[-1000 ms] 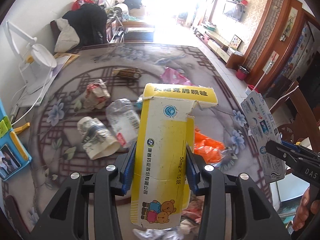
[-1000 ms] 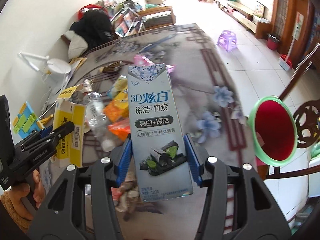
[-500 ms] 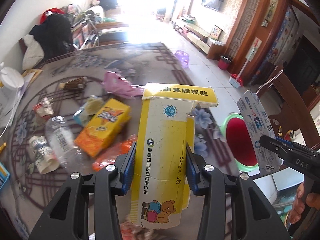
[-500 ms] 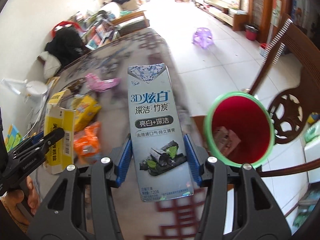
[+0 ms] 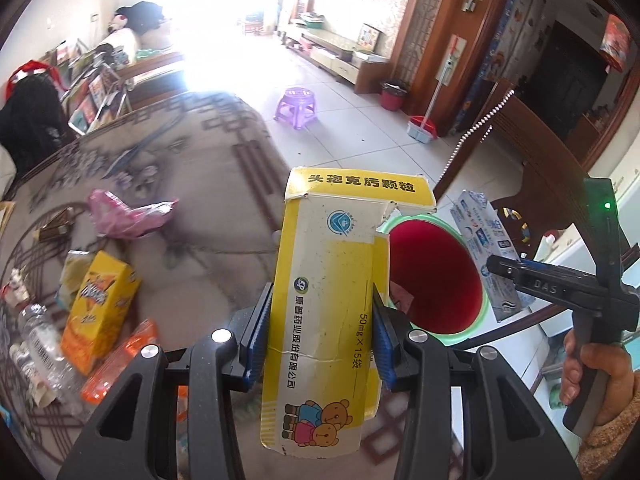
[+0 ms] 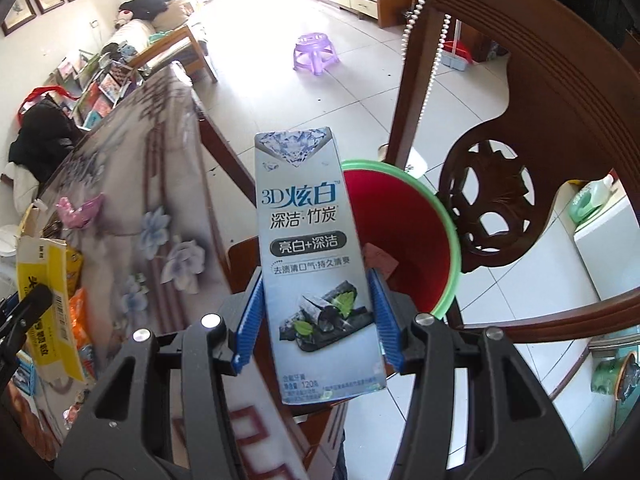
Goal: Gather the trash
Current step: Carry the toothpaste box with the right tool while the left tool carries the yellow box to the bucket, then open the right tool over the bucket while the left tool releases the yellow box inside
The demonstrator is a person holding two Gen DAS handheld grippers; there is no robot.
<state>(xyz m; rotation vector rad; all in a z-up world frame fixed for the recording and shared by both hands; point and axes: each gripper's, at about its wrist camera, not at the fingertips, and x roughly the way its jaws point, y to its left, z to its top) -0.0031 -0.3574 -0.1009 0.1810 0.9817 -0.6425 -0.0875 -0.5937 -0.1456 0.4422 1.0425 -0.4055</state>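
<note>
Trash lies on the surface (image 5: 208, 216) at left. My left tool (image 5: 320, 340) clamps a yellow box (image 5: 332, 300) upright; my right tool (image 6: 316, 320) clamps a toothpaste box (image 6: 312, 240) — both near the red bin (image 6: 416, 248) (green rim).

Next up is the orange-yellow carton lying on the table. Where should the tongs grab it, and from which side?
Grip the orange-yellow carton across its narrow width, near mid-length, coming down from above. It lies flat with its long axis running away from the camera, so its long side faces are the parallel pair to pinch. An orange wrapper and a clear plastic bottle crowd its near end, so stay clear of that end.
</note>
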